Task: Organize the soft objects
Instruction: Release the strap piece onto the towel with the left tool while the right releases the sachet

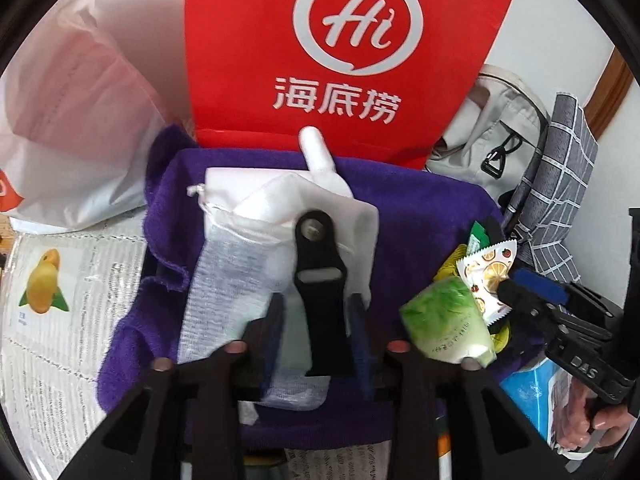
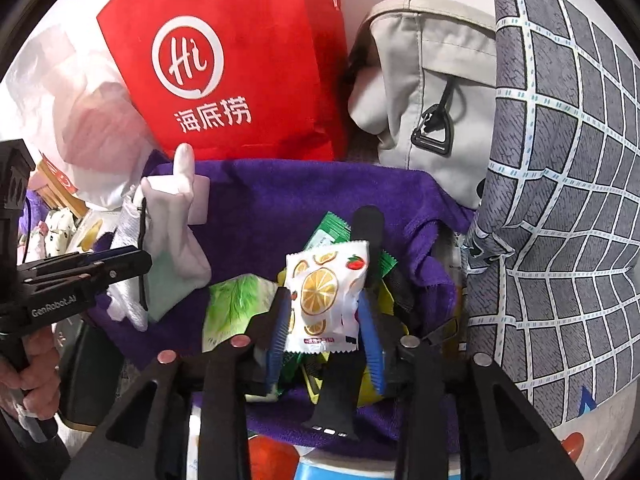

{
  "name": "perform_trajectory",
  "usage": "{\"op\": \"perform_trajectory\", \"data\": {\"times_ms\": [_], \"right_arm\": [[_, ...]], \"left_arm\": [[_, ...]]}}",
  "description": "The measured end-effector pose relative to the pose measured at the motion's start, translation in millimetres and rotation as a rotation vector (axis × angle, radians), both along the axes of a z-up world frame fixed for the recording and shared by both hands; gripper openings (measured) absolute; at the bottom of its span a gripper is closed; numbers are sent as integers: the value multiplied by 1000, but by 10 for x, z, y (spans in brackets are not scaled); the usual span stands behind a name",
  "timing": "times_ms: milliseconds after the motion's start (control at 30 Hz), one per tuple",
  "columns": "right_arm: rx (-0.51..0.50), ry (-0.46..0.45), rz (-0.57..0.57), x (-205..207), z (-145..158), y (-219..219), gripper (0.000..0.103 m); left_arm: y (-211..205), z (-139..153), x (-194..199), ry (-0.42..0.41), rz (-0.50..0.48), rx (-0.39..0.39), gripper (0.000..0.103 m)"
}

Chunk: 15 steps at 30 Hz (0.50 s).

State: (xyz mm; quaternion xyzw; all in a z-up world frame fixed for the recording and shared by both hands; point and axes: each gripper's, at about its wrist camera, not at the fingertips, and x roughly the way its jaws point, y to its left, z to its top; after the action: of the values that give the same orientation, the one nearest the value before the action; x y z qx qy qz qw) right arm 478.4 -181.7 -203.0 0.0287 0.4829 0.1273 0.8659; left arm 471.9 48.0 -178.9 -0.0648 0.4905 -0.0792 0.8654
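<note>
A purple towel (image 1: 420, 216) lines an open box. My left gripper (image 1: 318, 320) is shut on a black strap (image 1: 320, 276) together with a white drawstring pouch (image 1: 236, 276) and white cloth (image 1: 324, 152), held over the towel. My right gripper (image 2: 324, 320) is shut on a white snack packet with orange slices (image 2: 324, 292) and a black strap (image 2: 340, 400). It also shows in the left wrist view (image 1: 504, 288) at the right. A green-and-white packet (image 1: 448, 320) and other wrappers (image 2: 336, 228) lie on the towel below it.
A red paper bag (image 1: 344, 52) stands behind the box. A white plastic bag (image 1: 68, 120) is at the left. A beige backpack (image 2: 432, 92) and grey checked cloth (image 2: 560, 200) are at the right. A silver mat with a mango label (image 1: 44, 280) lies at the left.
</note>
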Motion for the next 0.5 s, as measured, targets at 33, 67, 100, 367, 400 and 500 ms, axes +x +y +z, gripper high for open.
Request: {"op": "perform_trajectory", "data": {"times_ms": [33,67,100,367,400,500], "right_arm": [[3,-5,1,-8,28,-5,53],[1,-16,-3,-24,61,-15,55],[-5,-35,-9,-43,103,-25,57],[-2,-106,-37,-279,442,-58,67],[4,-104,-34,-328,479,-44,67],[-16,-106,-41,-522,612,-2,67]], "left_arm": [[15,28,-9,-7,4,-3,46],[30,58,-23,-15,10,-6,53],[48,84,-33,-20,17,-6,56],[183,381,-295,-74,73,48,65],[200,415,-361,-79,78,46,65],[222,511,-577,-85,90,61,68]]}}
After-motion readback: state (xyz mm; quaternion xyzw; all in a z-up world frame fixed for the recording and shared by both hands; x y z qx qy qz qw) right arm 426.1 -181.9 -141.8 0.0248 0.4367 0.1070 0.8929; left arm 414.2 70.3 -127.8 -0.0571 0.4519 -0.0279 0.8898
